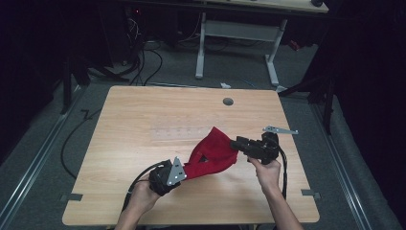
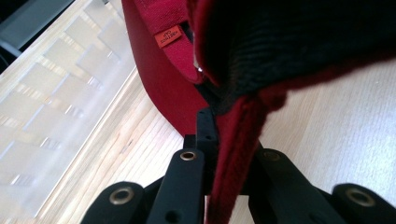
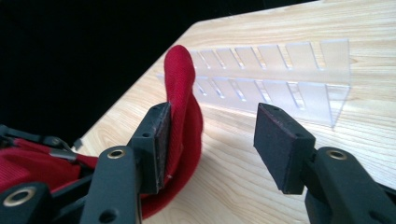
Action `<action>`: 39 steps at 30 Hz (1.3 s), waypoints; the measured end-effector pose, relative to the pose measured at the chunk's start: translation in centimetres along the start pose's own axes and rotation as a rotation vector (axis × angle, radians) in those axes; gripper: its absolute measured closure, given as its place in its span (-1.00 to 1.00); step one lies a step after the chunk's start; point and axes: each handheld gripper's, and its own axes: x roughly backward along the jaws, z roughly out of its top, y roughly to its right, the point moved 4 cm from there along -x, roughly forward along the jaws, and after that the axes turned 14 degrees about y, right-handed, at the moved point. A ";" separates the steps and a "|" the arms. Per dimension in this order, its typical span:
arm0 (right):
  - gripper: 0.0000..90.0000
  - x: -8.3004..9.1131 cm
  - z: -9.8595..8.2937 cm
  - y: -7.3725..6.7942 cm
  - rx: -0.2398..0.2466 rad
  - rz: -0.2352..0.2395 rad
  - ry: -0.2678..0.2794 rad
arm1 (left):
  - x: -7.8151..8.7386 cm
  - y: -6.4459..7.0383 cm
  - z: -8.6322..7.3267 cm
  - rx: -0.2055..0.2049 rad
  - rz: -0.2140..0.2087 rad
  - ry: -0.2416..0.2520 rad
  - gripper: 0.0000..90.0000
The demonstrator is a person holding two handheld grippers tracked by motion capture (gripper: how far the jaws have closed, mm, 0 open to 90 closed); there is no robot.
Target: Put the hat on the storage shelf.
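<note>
The left gripper point(image 2: 219, 140) has its black jaws closed on a ribbed, knitted-looking edge of the red cap point(image 2: 163, 88), the cloth running down between them. Just beyond the jaws the cap opens up: a smooth red woven outside, a dark inside, and a small orange label point(image 2: 167, 37) sewn on a red band.

The right gripper point(image 3: 212, 144) stands wide open. The foam-like pad of its left jaw lies against the cap's curved red brim point(image 3: 181, 93), which has a fine woven texture and a rounded end; the other pad is well apart from it, gripping nothing.

From the high view the cap point(image 1: 213, 151) hangs stretched between the two grippers over the near half of the table point(image 1: 143, 115), a pale wood-grain top with rounded corners. The left gripper point(image 1: 184, 167) is at the cap's near left end, with a grey three-cornered plate on top; the right gripper point(image 1: 234, 143) is at the cap's right end.

Beyond the cap a clear plastic rack point(image 3: 280, 79) lies on the table, a long piece with a row of slots; nothing can be seen in the slots. A round grey plug point(image 1: 228, 101) sits in the table near its far edge.
</note>
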 end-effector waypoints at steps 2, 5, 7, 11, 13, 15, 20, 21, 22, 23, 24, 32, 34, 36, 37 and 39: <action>0.02 0.0 -0.1 0.0 0.005 -0.001 -0.004 | 0.1 -0.1 -0.2 0.003 0.005 -0.003 0.90; 0.00 0.3 0.1 -0.1 0.009 -0.004 0.024 | 0.2 -0.3 -0.4 0.008 0.015 -0.003 0.90; -0.02 0.7 0.4 0.0 0.008 -0.006 0.057 | 0.0 -0.3 -0.2 0.018 0.025 0.002 0.90; -0.08 1.4 0.7 0.7 0.009 -0.042 0.085 | -0.2 -0.3 0.2 0.021 0.029 0.016 0.90; -0.08 1.6 0.5 1.1 0.014 -0.055 0.084 | -0.1 -0.7 0.3 0.029 0.048 0.023 0.90; -0.08 1.7 0.0 1.5 0.014 -0.072 0.073 | 0.2 -1.2 0.5 0.051 0.056 0.034 0.90; -0.11 1.5 -1.4 2.7 0.082 -0.139 0.031 | 0.7 -2.0 1.5 0.109 0.068 0.081 0.90; -0.12 1.3 -1.8 2.9 0.097 -0.159 0.009 | 0.7 -2.2 1.7 0.123 0.072 0.090 0.90; -0.12 1.1 -2.2 3.2 0.116 -0.185 -0.016 | 0.7 -2.4 1.9 0.134 0.075 0.097 0.90; -0.12 0.9 -2.7 3.5 0.139 -0.208 -0.039 | 0.8 -2.5 2.1 0.146 0.080 0.104 0.90; -0.12 0.7 -3.2 3.8 0.160 -0.229 -0.064 | 0.8 -2.7 2.2 0.152 0.084 0.107 0.90; -0.12 -0.3 -6.5 5.7 0.257 -0.363 -0.190 | 0.9 -3.9 2.7 0.225 0.109 0.111 0.90; -0.13 -0.4 -6.9 6.0 0.265 -0.387 -0.202 | 0.9 -4.1 2.8 0.241 0.114 0.113 0.90; -0.14 -0.4 -7.2 6.1 0.274 -0.403 -0.209 | 0.9 -4.4 2.9 0.247 0.117 0.118 0.90; -0.14 -0.4 -7.3 6.2 0.288 -0.411 -0.212 | 0.9 -4.5 3.0 0.254 0.120 0.124 0.90; -0.14 -0.4 -7.5 6.3 0.309 -0.428 -0.221 | 1.0 -4.8 3.3 0.272 0.125 0.134 0.90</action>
